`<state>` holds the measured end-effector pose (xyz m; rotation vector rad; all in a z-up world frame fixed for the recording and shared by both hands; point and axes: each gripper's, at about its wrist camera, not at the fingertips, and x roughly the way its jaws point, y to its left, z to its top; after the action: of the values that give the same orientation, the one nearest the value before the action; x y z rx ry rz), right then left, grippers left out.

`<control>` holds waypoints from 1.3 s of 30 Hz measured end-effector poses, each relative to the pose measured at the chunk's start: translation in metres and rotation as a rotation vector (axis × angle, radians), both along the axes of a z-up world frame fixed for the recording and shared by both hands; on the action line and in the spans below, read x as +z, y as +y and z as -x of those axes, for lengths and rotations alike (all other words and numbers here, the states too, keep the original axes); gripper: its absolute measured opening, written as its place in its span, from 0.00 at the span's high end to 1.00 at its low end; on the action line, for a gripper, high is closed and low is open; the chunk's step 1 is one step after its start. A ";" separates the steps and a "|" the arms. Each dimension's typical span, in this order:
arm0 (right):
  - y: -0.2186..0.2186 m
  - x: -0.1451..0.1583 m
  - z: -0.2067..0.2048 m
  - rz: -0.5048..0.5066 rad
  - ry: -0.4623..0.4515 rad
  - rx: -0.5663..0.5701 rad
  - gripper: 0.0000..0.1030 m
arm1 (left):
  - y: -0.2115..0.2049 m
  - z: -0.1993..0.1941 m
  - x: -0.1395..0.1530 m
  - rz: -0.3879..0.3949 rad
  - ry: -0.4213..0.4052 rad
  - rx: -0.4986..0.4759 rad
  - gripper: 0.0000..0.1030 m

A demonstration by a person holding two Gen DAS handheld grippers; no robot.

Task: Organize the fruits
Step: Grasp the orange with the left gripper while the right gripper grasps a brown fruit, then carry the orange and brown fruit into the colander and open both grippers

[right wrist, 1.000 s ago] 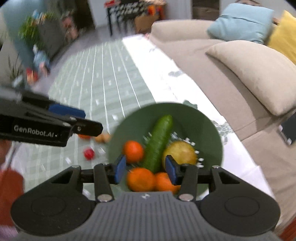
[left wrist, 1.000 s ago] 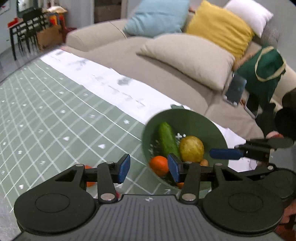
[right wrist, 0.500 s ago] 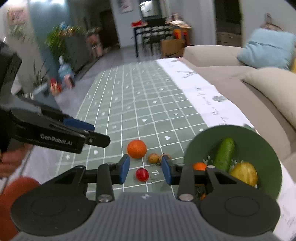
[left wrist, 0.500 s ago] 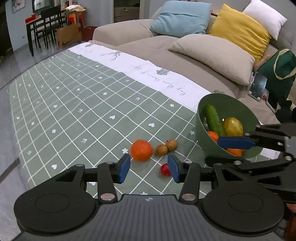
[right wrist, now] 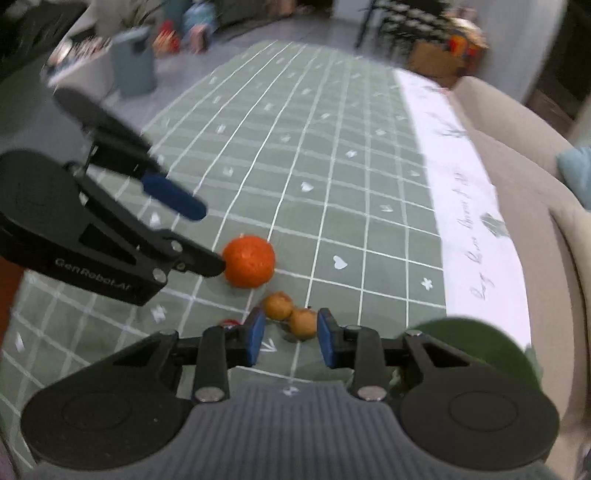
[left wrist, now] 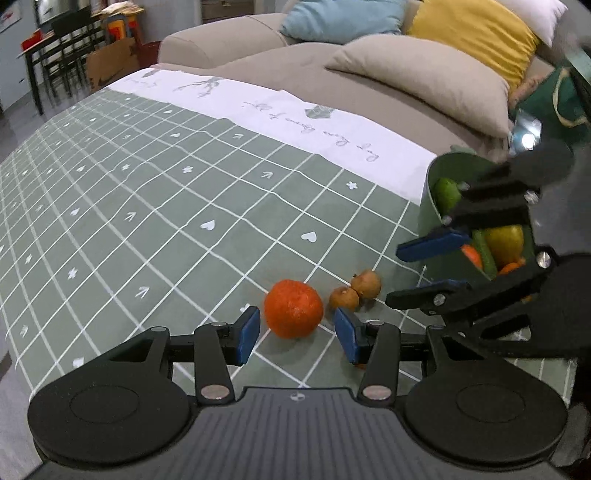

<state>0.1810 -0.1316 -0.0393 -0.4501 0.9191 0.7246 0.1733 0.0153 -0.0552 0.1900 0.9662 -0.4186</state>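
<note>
Round, pebbly-skinned bright orange tangerine (left wrist: 293, 313) on green checked tablecloth (left wrist: 155, 206)

A home living room. A beige sofa (left wrist: 258, 48) fills the top of the left wrist view, with blue (left wrist: 343, 16), yellow (left wrist: 476, 33) and beige cushions (left wrist: 424, 81). In front lies a table under a green checked tablecloth (left wrist: 147, 192). At upper left stand a dark dining table and chairs (left wrist: 55, 48); the blurred right wrist view shows what may be houseplants (right wrist: 122, 11) at upper left.
</note>
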 end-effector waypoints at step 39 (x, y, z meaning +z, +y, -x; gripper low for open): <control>-0.015 0.030 -0.004 -0.122 0.020 -0.139 0.81 | -0.008 0.003 0.025 0.184 -0.016 0.123 0.53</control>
<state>0.1852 -0.1462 -0.0094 -0.2692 0.9104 0.6551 0.1706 0.0072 -0.0303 -0.0329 0.9132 -0.3903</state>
